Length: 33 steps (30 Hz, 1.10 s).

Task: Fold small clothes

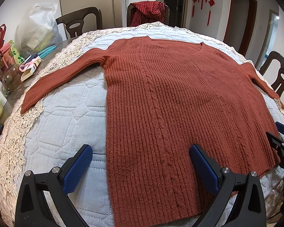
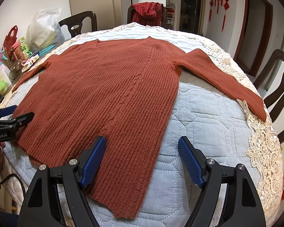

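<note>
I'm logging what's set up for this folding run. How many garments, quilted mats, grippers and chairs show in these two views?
Garments: 2, the rust sweater spread flat and a red checked cloth over a chair back
Quilted mats: 1, the blue mat
Grippers: 2, left gripper and right gripper, both open
Chairs: 3
Total: 8
</note>
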Tool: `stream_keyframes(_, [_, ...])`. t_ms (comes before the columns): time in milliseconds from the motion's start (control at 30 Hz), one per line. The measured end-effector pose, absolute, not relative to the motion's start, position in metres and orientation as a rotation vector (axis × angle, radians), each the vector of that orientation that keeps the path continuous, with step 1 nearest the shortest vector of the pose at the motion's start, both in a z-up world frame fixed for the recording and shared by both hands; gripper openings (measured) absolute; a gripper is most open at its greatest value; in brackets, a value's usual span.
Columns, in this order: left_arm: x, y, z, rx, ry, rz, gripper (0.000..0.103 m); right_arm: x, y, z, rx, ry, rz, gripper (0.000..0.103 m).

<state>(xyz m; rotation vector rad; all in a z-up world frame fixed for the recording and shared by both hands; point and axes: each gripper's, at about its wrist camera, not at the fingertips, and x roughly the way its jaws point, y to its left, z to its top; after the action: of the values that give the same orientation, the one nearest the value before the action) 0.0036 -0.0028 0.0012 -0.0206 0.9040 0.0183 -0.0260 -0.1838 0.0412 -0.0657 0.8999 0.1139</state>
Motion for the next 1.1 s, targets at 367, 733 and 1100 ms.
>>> stream_keyframes(367, [0.0031, -0.0022, -0.0001, -0.022, 0.909, 0.02, 0.103, -0.0244, -0.1814, 0.0408, -0.065, 0.91, 0.103, 0.078])
stream_keyframes(733, [0.0029, -0.0022, -0.0009, -0.023, 0.911, 0.018, 0.103, -0.0242, -0.1822, 0.0412, -0.06, 0.922, 0.11, 0.079])
stream_keyframes(1100, [0.0025, -0.003, -0.0012, -0.021, 0.911, 0.018, 0.103, -0.0245, -0.1848, 0.0437, -0.07, 0.941, 0.147, 0.078])
